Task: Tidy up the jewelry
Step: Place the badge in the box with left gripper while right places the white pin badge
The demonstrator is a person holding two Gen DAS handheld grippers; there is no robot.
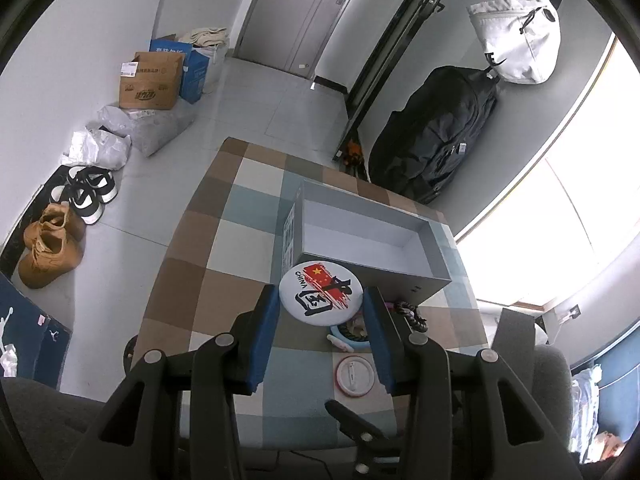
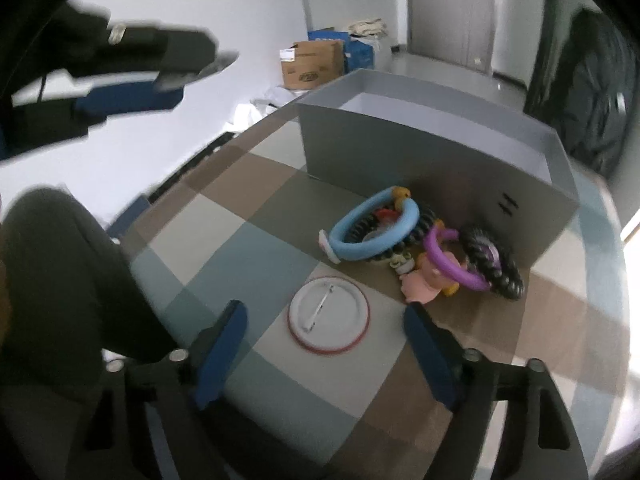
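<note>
A round white pin badge [image 1: 320,292] printed with a red flag and "CHINA" sits between the tips of my left gripper [image 1: 322,291], which is shut on its edges above the table, just before the open grey box [image 1: 436,256]. A second badge [image 2: 328,316] lies face-down on the tablecloth, white with a red rim. My right gripper [image 2: 324,310] hangs open over it, one finger on either side and neither pad touching. Beyond it a blue ring bracelet [image 2: 372,236], a purple ring [image 2: 452,264] and a black braided band [image 2: 500,268] lie piled against the grey box [image 2: 420,152].
The table wears a checked brown, blue and white cloth [image 1: 224,264]. On the floor to the left are shoes [image 1: 52,248], plastic bags and cardboard boxes [image 1: 150,84]. A dark bag [image 1: 440,140] leans on the right wall. A dark sleeve [image 2: 60,280] fills the right wrist view's left.
</note>
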